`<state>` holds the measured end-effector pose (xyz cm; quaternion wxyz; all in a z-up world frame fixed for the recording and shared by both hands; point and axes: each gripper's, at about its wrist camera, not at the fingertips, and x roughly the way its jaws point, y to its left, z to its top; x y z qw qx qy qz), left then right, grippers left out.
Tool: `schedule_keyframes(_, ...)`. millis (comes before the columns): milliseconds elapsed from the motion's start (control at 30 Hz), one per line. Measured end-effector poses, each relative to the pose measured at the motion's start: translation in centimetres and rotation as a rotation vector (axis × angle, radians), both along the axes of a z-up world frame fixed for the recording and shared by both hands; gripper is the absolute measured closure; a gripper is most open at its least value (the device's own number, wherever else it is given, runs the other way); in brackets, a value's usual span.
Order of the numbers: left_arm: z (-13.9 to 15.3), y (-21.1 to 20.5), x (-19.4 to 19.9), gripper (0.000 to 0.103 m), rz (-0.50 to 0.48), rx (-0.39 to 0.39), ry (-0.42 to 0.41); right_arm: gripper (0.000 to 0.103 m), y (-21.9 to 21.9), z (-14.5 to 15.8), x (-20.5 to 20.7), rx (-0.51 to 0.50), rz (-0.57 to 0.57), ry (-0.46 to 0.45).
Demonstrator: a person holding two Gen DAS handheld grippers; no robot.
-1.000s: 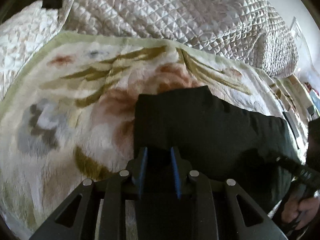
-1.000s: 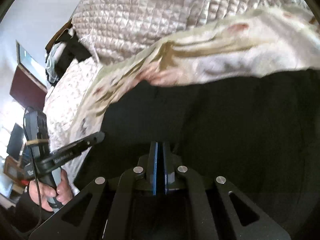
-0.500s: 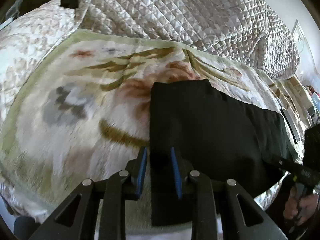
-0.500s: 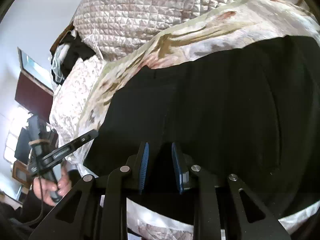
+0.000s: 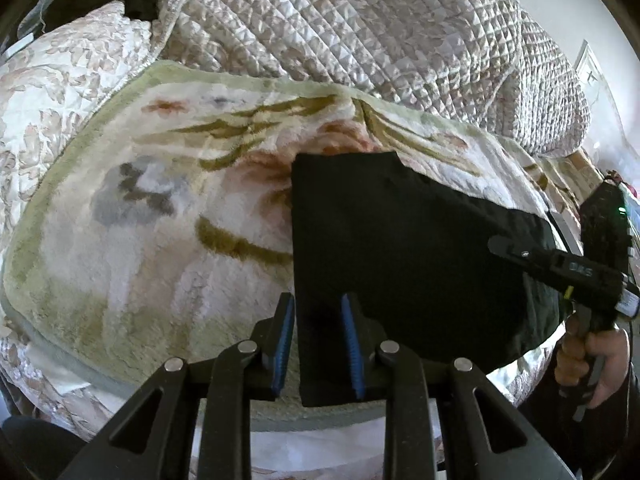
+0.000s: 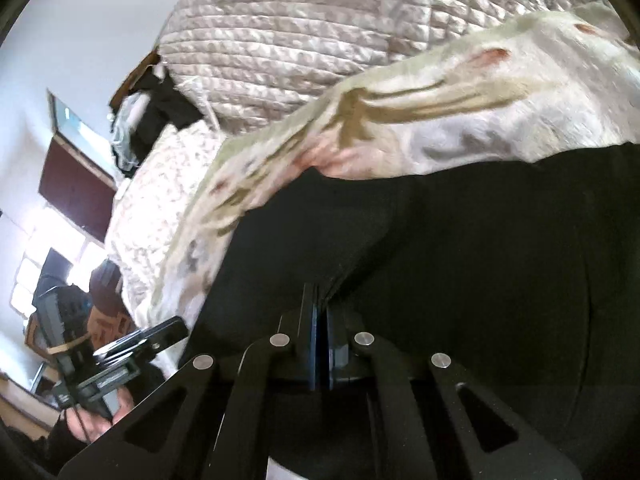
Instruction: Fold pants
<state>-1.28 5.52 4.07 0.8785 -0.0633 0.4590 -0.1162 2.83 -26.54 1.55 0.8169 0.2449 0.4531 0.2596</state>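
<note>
1. Left wrist view: The black pants lie folded flat on a fuzzy flower blanket on the bed. The left gripper has its jaws apart, with blue pads on each side of the pants' near left edge. They hold nothing. A puffy quilt is behind. The right gripper is over the pants' right side, held by a hand.

2. Right wrist view: The right gripper has its jaws squeezed together on a pinch of the pants. The left gripper is far left, beside the blanket.
</note>
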Motion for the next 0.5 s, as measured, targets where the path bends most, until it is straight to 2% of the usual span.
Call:
schedule_keyframes(33,-0.2,-0.3,0.0,0.076,-0.001,0.002,0.009,0.101,0.0,-1.0,0.2,-0.005,0.011,0.040)
schedule_keyframes(67,-0.4,-0.4,0.0,0.076,-0.003,0.001,0.017,0.101,-0.2,-1.3,0.2,0.009,0.008,0.042)
schedule_keyframes(233,0.3,-0.6,-0.3,0.076,-0.003,-0.007,0.001,0.100,-0.8,-0.2,-0.7,0.004,-0.021,0.034)
schedule_keyframes(267,0.6,-0.6,-0.3,0.076,-0.003,-0.004,-0.006,0.096,-1.1,0.1,-0.7,0.013,-0.026,0.032)
schedule_keyframes(333,0.9,-0.8,0.0,0.076,-0.011,-0.004,-0.017,0.079,-1.5,0.4,-0.4,0.016,-0.045,0.025)
schedule_keyframes(367,1.0,-1.0,0.3,0.076,-0.018,-0.007,-0.021,0.067,-1.6,0.4,0.0,0.021,-0.056,0.026)
schedule_keyframes(400,1.1,-1.2,0.5,0.076,-0.023,-0.007,-0.025,0.062,-1.8,0.4,0.6,0.035,-0.061,0.028)
schedule_keyframes(500,1.1,-1.9,1.4,0.076,-0.039,-0.014,-0.031,0.062,-1.2,-0.3,3.0,0.079,-0.018,0.069)
